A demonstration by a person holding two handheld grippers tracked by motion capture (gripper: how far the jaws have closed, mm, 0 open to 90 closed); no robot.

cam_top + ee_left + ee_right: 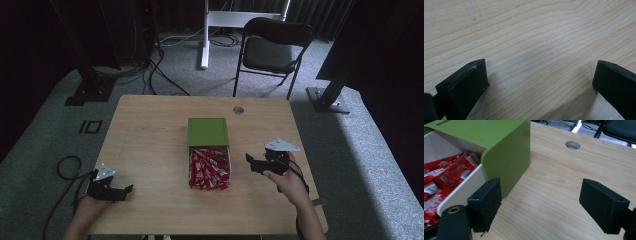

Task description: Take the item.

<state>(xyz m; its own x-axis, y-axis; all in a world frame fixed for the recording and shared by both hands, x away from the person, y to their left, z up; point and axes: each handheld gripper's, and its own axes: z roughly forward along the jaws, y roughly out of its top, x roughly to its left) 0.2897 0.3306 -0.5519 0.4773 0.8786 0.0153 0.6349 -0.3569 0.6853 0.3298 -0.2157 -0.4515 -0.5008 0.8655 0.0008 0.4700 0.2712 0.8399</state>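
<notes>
Drawer [209,167] of red packets stands open; both tongs, left [126,190] and right [250,161], gape empty; closing it probably needs a push.

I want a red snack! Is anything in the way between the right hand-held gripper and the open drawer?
Nothing visible: only bare table lies between the right hand-held gripper and the white drawer of red packets.

The green box [207,131] hides the drawer's [209,167] back; packet [439,180] print is unreadable.

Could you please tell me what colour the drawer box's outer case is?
The case is green, clearest in the right gripper view.
</notes>
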